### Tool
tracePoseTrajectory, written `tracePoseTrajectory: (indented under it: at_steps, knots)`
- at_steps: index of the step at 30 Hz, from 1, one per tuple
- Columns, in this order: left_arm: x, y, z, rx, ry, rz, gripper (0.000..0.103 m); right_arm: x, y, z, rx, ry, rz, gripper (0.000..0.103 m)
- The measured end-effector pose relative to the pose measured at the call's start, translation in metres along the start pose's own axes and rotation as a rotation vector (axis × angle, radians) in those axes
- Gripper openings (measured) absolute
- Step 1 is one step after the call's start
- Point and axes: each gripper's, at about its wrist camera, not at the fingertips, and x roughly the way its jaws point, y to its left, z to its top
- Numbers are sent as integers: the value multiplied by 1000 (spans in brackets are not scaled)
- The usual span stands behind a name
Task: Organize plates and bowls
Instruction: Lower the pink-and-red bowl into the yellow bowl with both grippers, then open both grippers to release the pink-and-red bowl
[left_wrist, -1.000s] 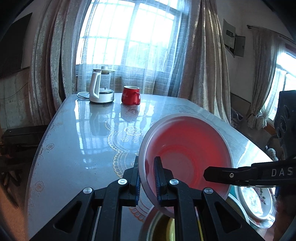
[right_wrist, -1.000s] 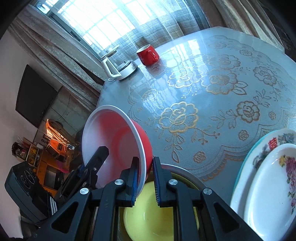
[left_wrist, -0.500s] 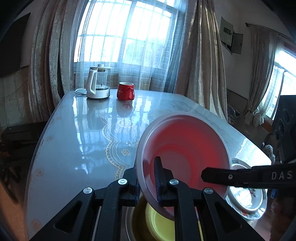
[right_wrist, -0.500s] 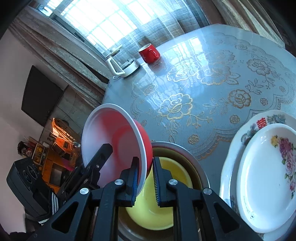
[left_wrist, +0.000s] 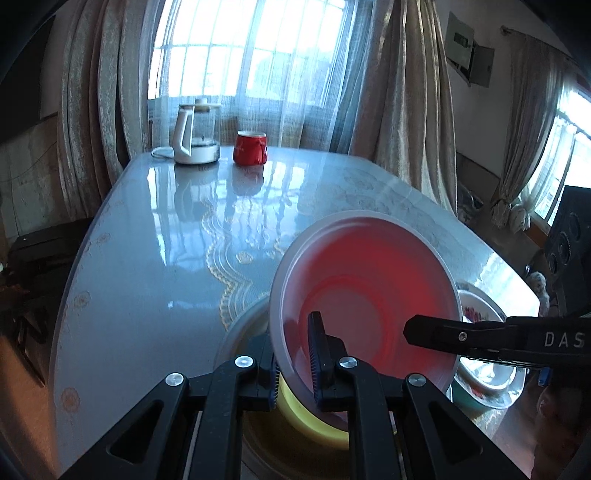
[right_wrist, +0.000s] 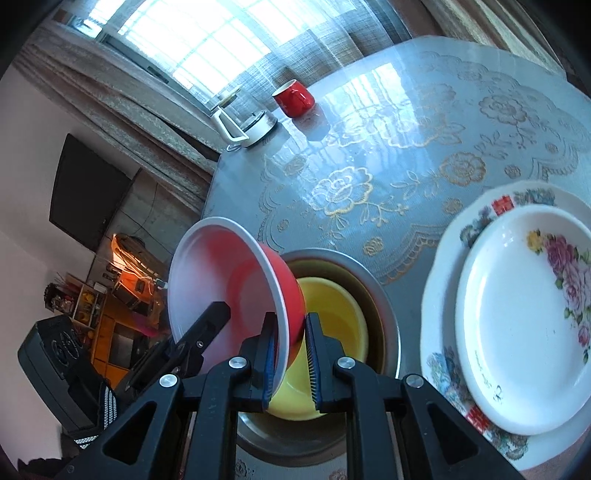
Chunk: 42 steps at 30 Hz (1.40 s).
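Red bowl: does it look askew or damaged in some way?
Askew, not damaged. The red bowl is tilted steeply, gripped at its rim by both grippers, above the yellow bowl nested in the metal bowl.

The left gripper (left_wrist: 293, 363) is clamped on the near rim of a tilted red bowl (left_wrist: 364, 291) above a yellow bowl (left_wrist: 306, 413) nested in a metal bowl (left_wrist: 236, 328), while a kettle (left_wrist: 194, 134) and red mug (left_wrist: 250, 147) stand at the table (left_wrist: 155, 258) far edge.

Red bowl (right_wrist: 236, 280) with white rim, yellow bowl (right_wrist: 332, 321), rose-patterned white plate (right_wrist: 524, 317), gold-flowered grey tablecloth (right_wrist: 388, 166).
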Motion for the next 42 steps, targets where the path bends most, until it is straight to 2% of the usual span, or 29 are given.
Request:
tracePoseTrajectory:
  at_steps: [15, 18, 25, 34, 37, 39, 40, 42]
  knots:
    - [13, -8, -15, 0, 125, 16, 14, -3, -17, -14, 31, 42, -11, 17]
    - [19, -10, -17, 5, 155, 24, 14, 1, -19, -14, 41, 54, -11, 21]
    - [26, -8, -15, 14, 181, 60, 14, 6, -21, -12, 50, 65, -37, 27]
    - [30, -6, -5, 14, 168, 92, 14, 0, -19, -9, 38, 61, -64, 33]
    - [31, -7, 0, 19, 172, 90, 18, 5, -15, -7, 29, 69, -69, 34]
    - [29, -8, 3, 20, 161, 84, 26, 9, -13, -6, 25, 73, -63, 34]
    - [28, -8, 5, 19, 154, 80, 27, 11, -12, -5, 21, 73, -67, 34]
    - [25, -6, 10, -2, 138, 66, 38, 14, -11, -4, 25, 68, -65, 35]
